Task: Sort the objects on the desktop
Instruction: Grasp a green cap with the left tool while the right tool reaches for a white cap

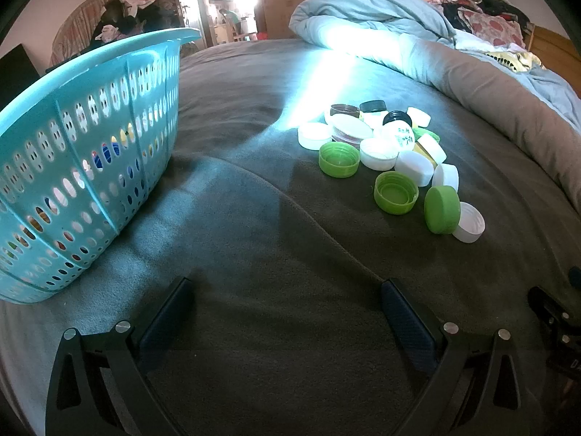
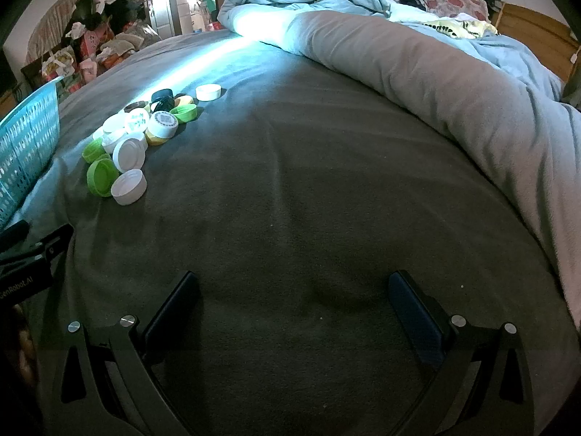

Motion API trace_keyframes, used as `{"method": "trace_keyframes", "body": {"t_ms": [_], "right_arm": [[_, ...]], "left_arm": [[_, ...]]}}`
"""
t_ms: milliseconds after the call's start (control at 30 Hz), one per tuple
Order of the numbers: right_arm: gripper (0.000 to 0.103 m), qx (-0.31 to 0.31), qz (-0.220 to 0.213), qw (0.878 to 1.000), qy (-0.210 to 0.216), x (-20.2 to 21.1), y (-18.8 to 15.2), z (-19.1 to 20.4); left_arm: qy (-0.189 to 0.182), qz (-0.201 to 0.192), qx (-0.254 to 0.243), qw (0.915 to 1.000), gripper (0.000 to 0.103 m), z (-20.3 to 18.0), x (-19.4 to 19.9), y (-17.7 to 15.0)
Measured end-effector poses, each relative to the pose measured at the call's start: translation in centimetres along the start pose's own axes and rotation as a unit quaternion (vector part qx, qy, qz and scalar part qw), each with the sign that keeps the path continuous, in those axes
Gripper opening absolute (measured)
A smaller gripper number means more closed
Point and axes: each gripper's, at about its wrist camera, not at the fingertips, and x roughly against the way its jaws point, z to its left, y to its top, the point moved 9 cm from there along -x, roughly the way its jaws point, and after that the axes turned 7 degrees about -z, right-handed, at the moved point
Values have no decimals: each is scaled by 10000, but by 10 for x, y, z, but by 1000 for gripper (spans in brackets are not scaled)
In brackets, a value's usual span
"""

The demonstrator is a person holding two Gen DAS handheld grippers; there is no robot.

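Two views show a grey bed blanket (image 1: 254, 254). From the left wrist, the left gripper (image 1: 287, 290) hangs over bare blanket, its fingers (image 1: 170, 312) spread wide and empty. A turquoise perforated basket (image 1: 90, 138) stands at the left; a heap of bottle caps (image 1: 385, 156), white, green and black, lies well ahead at the right. From the right wrist, the right gripper (image 2: 294, 287) is likewise wide open with nothing between its fingers (image 2: 414, 312), and the caps lie far left, near the basket.

Both the left gripper (image 1: 287, 287) and the right gripper (image 2: 294, 279) have matte black forked frames, round silver screws at the joints, and flat dark blue textured pads lining their jaws.
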Motion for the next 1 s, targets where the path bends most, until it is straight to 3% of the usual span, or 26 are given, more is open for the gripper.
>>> {"method": "trace_keyframes", "body": {"t_ms": [733,1000], "right_arm": [[102,2,-6,10000,-3,1,0,0],[102,9,-1,10000,-12,1,0,0]], "left_arm": [[87,6,-123,9999,103,-2,-2,0],[-469,151,-327,9983,103,-3,7,-4]]}}
